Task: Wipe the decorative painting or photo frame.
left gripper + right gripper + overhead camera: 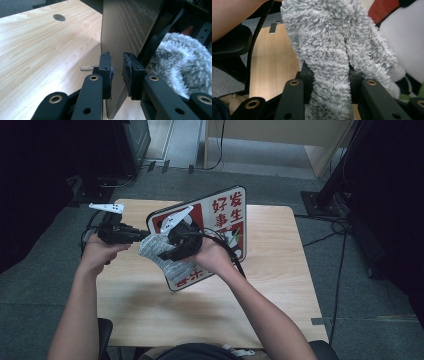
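**Wiping a propped sign board with a fluffy cloth**

Looking down from the high view, the sign board (220, 227) stands tilted on the counter (280, 285), printed face toward the person. The left gripper (145, 236) meets the board's left edge; the right gripper (167, 254) presses a grey fluffy cloth (152, 251) against the board's lower left face.

From the left gripper view, the jaws are nearly closed and pinch the board's thin edge (117, 75). The panel looks stiff, flat and fairly light, with a smooth surface that could slip, so a hold on the edge, deep between the pads, seems soundest.

From the right gripper view, the jaws are closed on a bunched fold of the cloth (332, 82), the board just behind it. The cloth looks soft and limp; gathering a thick fold should hold it.
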Motion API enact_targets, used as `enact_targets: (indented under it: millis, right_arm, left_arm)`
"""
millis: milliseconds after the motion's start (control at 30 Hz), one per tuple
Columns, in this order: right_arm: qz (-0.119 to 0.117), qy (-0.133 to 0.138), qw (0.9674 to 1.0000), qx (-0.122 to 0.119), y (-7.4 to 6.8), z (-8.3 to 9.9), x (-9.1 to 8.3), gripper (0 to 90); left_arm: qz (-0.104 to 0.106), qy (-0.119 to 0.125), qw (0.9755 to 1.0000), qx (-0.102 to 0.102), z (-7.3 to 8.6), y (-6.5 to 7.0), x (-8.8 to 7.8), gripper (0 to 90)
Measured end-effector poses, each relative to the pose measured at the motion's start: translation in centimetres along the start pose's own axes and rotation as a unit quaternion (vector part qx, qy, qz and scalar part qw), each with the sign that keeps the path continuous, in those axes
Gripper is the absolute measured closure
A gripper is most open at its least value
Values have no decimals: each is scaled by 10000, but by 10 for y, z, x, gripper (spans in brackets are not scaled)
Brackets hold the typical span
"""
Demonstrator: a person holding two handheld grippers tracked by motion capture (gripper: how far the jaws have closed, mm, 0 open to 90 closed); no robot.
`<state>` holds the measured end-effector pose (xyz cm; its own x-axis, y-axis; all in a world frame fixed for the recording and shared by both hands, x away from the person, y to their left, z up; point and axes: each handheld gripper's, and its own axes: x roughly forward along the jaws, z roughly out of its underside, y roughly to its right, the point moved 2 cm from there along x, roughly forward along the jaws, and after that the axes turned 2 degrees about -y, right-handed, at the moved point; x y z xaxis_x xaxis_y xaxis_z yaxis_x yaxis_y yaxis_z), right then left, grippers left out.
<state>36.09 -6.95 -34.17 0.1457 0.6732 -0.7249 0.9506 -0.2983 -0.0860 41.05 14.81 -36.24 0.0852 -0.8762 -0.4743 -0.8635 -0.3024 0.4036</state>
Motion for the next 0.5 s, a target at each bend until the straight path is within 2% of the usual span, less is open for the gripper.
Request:
enact_targets:
  millis: [500]
  right_arm:
    - [-117, 0, 9999, -7, 0, 16, 11, 680]
  left_arm:
    - [8, -24, 10000, -20, 1, 0, 2, 775]
